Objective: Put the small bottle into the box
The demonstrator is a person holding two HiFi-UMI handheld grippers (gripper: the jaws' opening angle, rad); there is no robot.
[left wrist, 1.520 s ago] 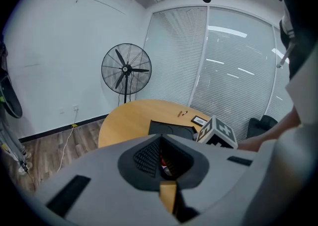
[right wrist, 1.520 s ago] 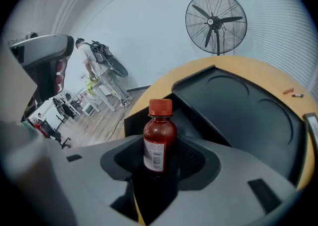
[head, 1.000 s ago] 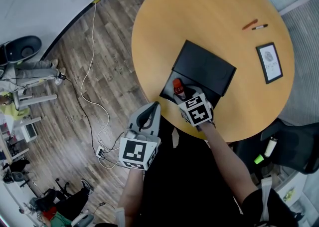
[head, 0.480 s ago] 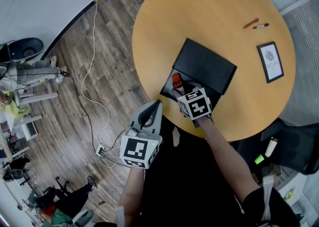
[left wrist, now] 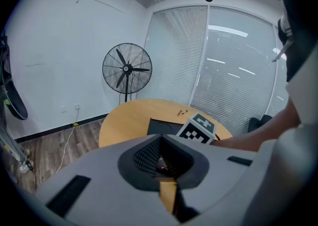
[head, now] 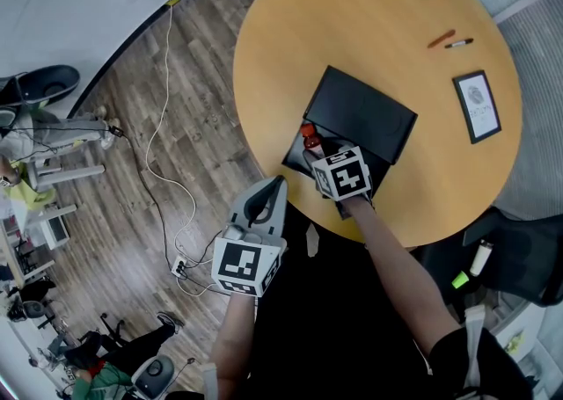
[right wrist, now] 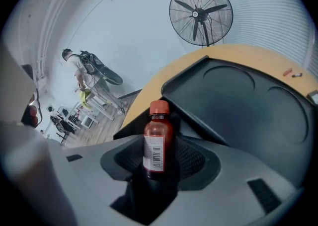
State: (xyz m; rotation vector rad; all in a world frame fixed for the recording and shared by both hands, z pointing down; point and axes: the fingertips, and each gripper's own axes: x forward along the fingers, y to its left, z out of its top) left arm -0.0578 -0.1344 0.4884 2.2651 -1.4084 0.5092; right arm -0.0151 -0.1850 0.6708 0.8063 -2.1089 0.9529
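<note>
The right hand-held gripper [right wrist: 158,163] is clenched on the small bottle [right wrist: 158,138], an upright red-capped one with a barcode label. It hangs over the open black box's [head: 361,115] front compartment, near the round wooden surface's [head: 378,20] 7 o'clock edge. The left hand-held gripper [left wrist: 160,146] has its jaws pressed together on nothing, off the surface, at the box's 7 o'clock.

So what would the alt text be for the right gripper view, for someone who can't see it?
The right gripper holds a small bottle with a red cap between its jaws. Behind it an open black box lies on a round wooden table, with a standing fan by the far wall.
</note>
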